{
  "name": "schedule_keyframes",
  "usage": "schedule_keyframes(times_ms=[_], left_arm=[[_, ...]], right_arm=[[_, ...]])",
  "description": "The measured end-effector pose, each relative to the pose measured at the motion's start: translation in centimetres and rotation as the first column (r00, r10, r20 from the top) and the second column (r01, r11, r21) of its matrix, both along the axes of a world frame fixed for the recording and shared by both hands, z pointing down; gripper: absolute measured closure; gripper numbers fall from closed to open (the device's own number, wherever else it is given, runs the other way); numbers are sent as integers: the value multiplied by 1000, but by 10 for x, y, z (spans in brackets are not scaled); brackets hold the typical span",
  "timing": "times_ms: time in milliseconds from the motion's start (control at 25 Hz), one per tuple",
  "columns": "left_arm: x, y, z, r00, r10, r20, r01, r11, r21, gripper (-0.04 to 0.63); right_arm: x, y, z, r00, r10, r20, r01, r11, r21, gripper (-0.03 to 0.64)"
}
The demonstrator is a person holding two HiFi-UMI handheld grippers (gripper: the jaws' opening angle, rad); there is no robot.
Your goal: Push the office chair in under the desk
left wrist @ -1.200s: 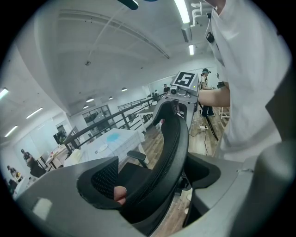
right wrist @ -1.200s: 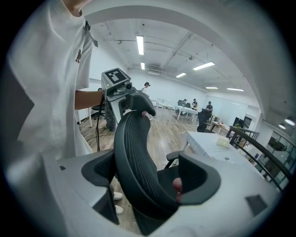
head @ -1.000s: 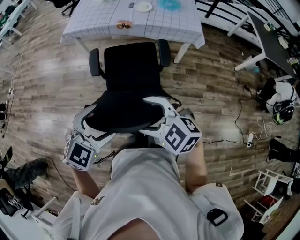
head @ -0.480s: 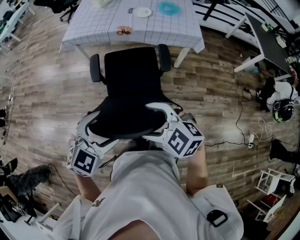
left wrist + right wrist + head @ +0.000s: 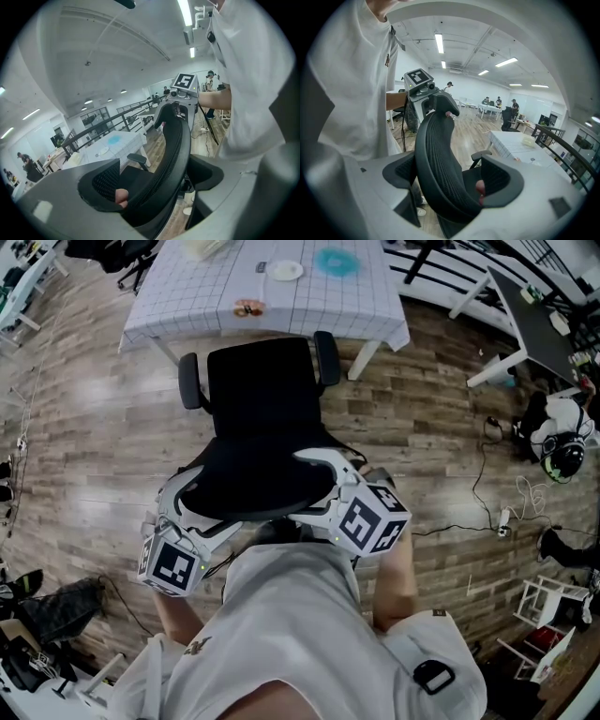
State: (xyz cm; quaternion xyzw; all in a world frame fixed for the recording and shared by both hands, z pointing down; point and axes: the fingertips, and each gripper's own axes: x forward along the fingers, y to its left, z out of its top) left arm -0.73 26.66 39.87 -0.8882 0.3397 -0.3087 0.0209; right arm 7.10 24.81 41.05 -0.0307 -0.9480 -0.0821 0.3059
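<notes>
While the left tongs [image 5: 200, 500] and right tongs [image 5: 305, 486] stand spread, unclenched, astride the office chair's backrest [image 5: 253, 476], the desk [image 5: 187, 296] lies straight ahead beyond it, square to both.

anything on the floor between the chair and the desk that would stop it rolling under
Nothing visible does. The office chair faces the desk, its front almost at the desk's near edge, lined up between the two near desk legs. Whether the armrests fit under it cannot be told.
</notes>
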Motion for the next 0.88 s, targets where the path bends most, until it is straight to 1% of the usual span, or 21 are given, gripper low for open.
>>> schedule_keyframes(times_ms=[120, 360, 520, 760, 880], left_arm=[[-4, -5, 0, 1000, 8, -7, -8, 1000, 15, 158], [-15, -12, 1, 1000, 31, -2, -31, 1000, 1, 155], [-26, -21, 0, 999, 36, 2, -36, 999, 8, 154], [-31, -39, 1, 999, 41, 2, -41, 998, 38, 153], [-35, -49, 0, 999, 39, 2, -39, 999, 35, 149]], right_arm=[[-4, -4, 1, 1000, 3, -10, -3, 1000, -7, 206], [-15, -11, 2, 999, 31, -14, -31, 999, -13, 204], [-26, -19, 1, 999, 38, -20, -39, 999, -9, 204], [-31, -35, 5, 997, 51, -62, -51, 999, -14, 204], [-34, -44, 5, 996, 54, -75, -55, 998, -19, 204]])
